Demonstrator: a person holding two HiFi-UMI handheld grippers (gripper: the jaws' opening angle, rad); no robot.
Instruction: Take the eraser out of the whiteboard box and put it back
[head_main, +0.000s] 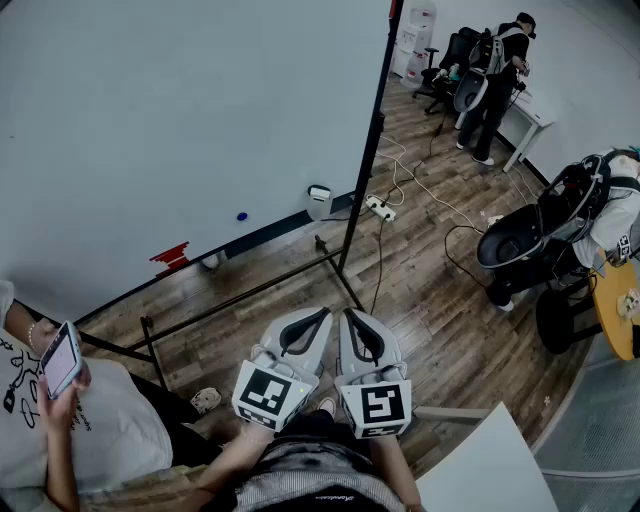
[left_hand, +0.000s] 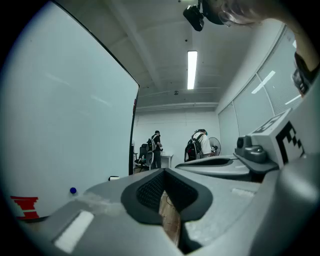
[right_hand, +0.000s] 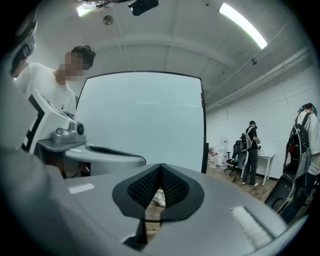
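Left tool (head_main: 326, 314): jaws closed tip to tip with nothing between them; only floor shows through the slit behind the pads.
Right tool (head_main: 347, 314): jaws pressed fully together, empty.
Pose: both tools are held low and close to the person's body. They sit side by side, nearly touching and roughly level, and point ahead toward the whiteboard's right post. Their marker cubes (head_main: 268, 395) face up at the head camera.
Arms: both forearms come in from the bottom edge with elbows tucked; the hands are hidden under the cubes.
Whiteboard (head_main: 180, 120): large, on a black stand (head_main: 250, 292), ahead and to the left, well apart from both tools.
White box (head_main: 320, 201): sits at the whiteboard's lower edge near its right corner; no view shows its inside.
Eraser: cannot be made out, and whether it lies in the White box cannot be told.
Red patch (head_main: 170, 257): low on the Whiteboard, left of the White box. It looks striped in the left gripper view; what it is cannot be told.
Blue dot (head_main: 241, 215): small, on the Whiteboard between the Red patch and the White box.
Floor (head_main: 430, 290): wood planks, with cables and a white power strip (head_main: 380, 208) just beyond the right post.
Bystander (head_main: 70, 420): at the left edge, holding a phone (head_main: 62, 358) in one hand.
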